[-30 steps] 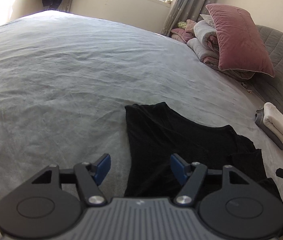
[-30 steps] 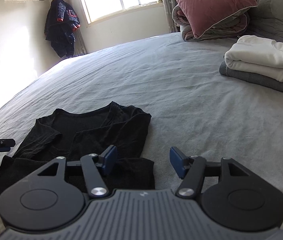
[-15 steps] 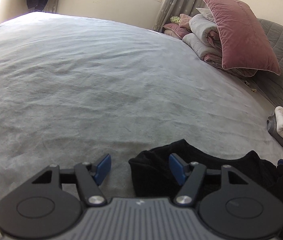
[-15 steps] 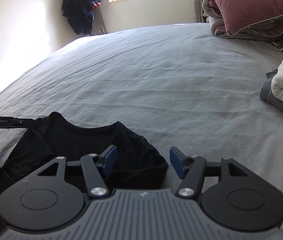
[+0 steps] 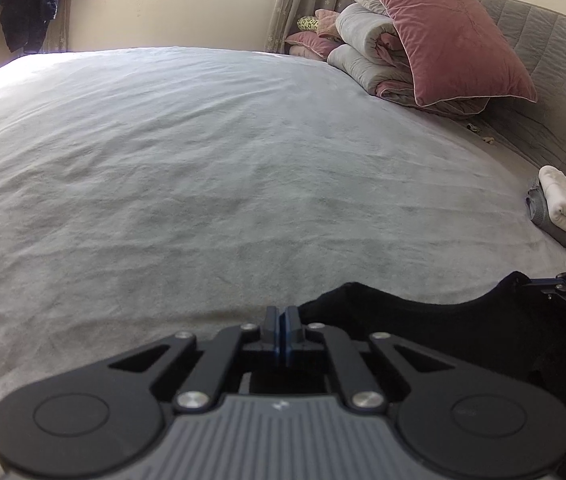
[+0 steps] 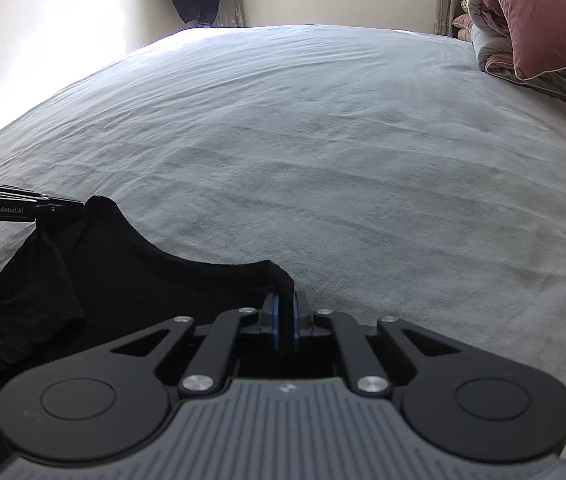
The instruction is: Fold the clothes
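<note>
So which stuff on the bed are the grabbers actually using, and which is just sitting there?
Part of the job:
- black shirt, held up by its two top corners
- left gripper, shut on one corner
- right gripper, shut on the other corner

Just lying about:
- pink pillow
- rolled grey quilt
- white and grey folded clothes
- dark jacket hanging by the window

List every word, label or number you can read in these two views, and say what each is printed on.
"GenRobot.AI": white print on the side of the left gripper, seen at the left edge of the right wrist view.
"DAS": start of a word cut off by the frame edge, on the side of the right gripper, seen at the right edge of the left wrist view.
A small logo on each gripper's ribbed body is too small to read.
</note>
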{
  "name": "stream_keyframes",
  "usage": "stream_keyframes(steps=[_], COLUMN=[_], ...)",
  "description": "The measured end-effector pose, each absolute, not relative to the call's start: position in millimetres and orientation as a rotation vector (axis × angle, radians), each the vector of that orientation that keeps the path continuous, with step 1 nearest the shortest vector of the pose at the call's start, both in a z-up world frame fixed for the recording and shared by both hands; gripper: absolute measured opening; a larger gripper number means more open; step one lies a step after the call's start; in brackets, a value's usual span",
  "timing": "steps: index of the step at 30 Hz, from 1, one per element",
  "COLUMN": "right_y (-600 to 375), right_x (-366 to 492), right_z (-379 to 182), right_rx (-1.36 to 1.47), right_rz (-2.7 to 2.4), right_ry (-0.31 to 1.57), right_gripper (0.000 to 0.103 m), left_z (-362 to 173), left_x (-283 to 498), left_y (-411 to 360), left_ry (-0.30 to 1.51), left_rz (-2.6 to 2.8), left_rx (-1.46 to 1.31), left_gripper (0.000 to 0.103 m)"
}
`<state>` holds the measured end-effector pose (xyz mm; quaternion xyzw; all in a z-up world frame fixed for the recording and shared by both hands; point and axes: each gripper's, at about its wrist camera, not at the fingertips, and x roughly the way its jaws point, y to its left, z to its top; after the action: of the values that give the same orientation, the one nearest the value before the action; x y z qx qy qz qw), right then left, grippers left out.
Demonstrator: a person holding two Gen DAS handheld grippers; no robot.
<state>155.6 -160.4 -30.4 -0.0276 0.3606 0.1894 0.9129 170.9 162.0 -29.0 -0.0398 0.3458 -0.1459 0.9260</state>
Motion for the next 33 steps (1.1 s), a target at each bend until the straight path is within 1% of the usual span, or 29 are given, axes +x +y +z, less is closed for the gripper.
stream_keyframes(steps=[3,12,20,28,33], right_y=[-162.4,-168.3,-163.5,-157.5,-152.8], right_x=[145.6,102.9,51.0,-18.1,-64.5], right_z=[-20.2,20.3,46.6,43.5,17.8], right_rx=[-0.06,-0.064,-0.117,-0.249,-0.351], right_rz=[0.374,0.37,0.375,0.368,0.359], right_ry=[0.695,0.587,0.492,0.37,0.324], right_gripper=[0.007,0.007,0.007,0.006,0.006], left_z=[-21.8,24.1,57.2,50.9,23.7], left_x=[161.4,99.8,27.1,-46.6,-85.9], left_y=[161.7,157.0,161.9,169.2,173.4], left_ry=[0.68,0.502,0.378,0.344,0.367], left_rz=[-0.301,-0.327,-0.373,-0.419,-0.419], left_rx=[-0.08,-0.052,-0.04,-0.041,-0.023], left_gripper=[0.002,0.002,0.002,0.002,0.002])
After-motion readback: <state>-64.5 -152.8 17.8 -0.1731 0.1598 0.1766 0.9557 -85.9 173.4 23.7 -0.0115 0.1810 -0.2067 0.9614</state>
